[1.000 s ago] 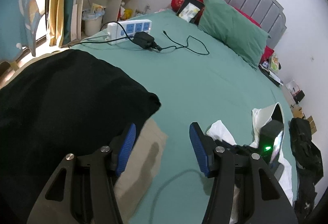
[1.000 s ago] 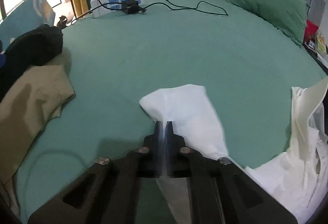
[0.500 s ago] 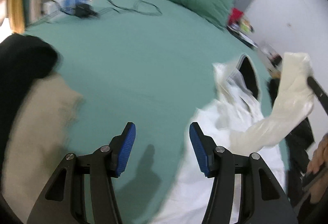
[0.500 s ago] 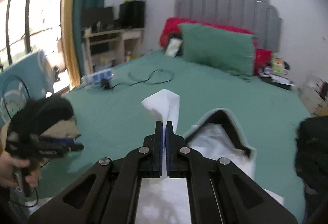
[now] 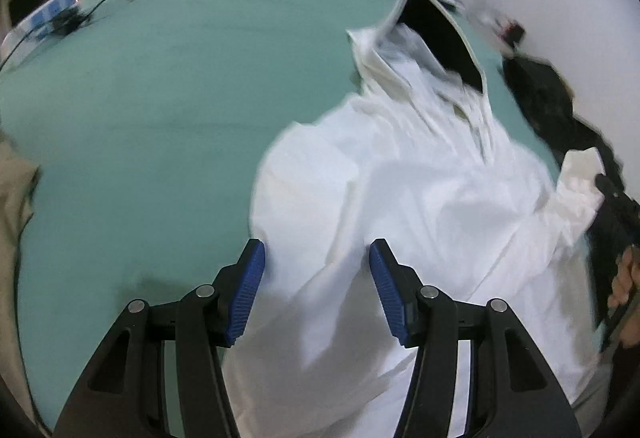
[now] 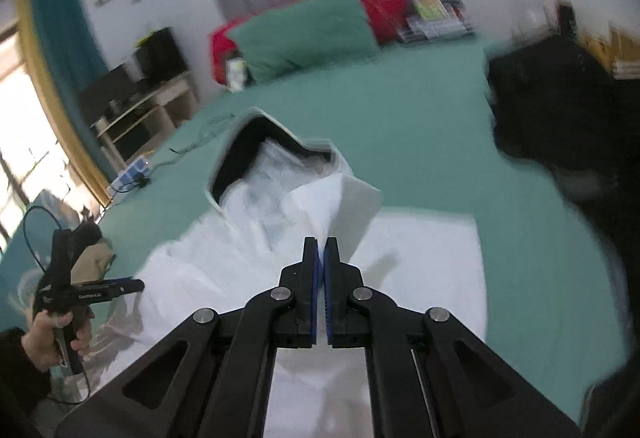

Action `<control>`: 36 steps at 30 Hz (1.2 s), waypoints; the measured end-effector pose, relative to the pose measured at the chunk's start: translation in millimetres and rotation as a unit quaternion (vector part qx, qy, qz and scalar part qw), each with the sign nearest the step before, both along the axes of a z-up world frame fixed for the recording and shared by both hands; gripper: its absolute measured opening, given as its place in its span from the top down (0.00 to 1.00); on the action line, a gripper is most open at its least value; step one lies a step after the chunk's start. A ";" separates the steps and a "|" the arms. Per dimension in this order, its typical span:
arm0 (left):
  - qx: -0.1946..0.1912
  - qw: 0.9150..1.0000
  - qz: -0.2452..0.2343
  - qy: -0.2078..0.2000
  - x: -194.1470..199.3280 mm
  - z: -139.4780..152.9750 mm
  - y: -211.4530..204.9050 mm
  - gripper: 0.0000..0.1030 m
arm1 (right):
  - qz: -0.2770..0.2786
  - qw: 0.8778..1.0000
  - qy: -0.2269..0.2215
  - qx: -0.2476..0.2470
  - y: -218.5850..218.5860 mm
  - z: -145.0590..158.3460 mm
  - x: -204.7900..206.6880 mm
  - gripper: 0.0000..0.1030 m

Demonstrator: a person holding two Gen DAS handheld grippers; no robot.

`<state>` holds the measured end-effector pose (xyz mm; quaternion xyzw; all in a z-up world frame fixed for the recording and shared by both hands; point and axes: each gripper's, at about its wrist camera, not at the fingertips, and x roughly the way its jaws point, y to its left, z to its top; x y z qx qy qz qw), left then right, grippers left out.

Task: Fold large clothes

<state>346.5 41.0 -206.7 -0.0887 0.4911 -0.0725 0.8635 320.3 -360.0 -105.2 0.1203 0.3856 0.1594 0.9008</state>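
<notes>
A large white hooded garment [image 5: 420, 189] lies spread on the green bed [image 5: 160, 77], its dark-lined hood [image 5: 436, 33] toward the pillows. My left gripper [image 5: 316, 266] is open and empty, hovering over the garment's near left edge. My right gripper [image 6: 321, 250] is shut on a white sleeve cuff [image 6: 352, 213] and holds it up above the garment's body [image 6: 240, 254]. The cuff and right gripper also show at the right edge of the left wrist view [image 5: 580, 169]. The left gripper shows at the left of the right wrist view [image 6: 132, 284].
A black garment [image 6: 560, 109] lies on the bed's right side. A tan garment [image 5: 12, 189] lies at the left. A power strip with cables [image 5: 52, 17] sits at the far left. A green pillow [image 6: 304, 33] and red cushions lean on the grey headboard.
Both grippers swung right, away from the black and tan clothes. The right gripper lifted the white sleeve and carried it across over the garment. The left gripper now hovers over the white garment.
</notes>
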 end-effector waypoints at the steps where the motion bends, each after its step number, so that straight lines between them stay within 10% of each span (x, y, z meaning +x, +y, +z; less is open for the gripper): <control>1: 0.023 1.000 -0.013 0.001 1.4 -4.7 -8.0 0.49 | -0.016 1.000 0.025 0.007 -9.5 -13.0 0.3 0.97; 6: 0.058 0.997 -0.036 -0.026 5.9 -2.4 -14.0 0.93 | -0.058 0.993 0.065 0.083 -46.1 -41.0 -9.6 0.97; 9: 0.050 0.997 -0.014 -0.054 2.5 11.0 -2.7 0.97 | -0.056 0.992 0.060 0.099 -50.3 -44.4 -13.9 0.97; 17: 0.012 0.995 0.042 -0.086 8.2 38.3 37.5 0.97 | -0.044 0.991 -0.074 0.106 -57.4 7.0 -12.2 0.97; 22: -0.036 0.996 0.070 0.029 15.8 -4.1 53.2 0.85 | -0.047 0.997 0.016 0.055 -48.4 -23.2 1.5 0.97; 26: -0.033 0.997 0.073 0.020 12.3 2.2 56.6 0.63 | -0.015 0.998 0.058 -0.001 -32.2 -40.8 21.0 0.93; 31: -0.027 0.997 0.065 0.020 12.6 -1.7 54.1 0.61 | 0.028 0.994 0.091 -0.059 -6.6 -55.3 51.5 0.59; 36: 0.008 0.999 0.049 0.010 13.6 -4.2 44.7 0.61 | 0.050 0.991 0.093 -0.081 3.3 -65.8 59.5 0.71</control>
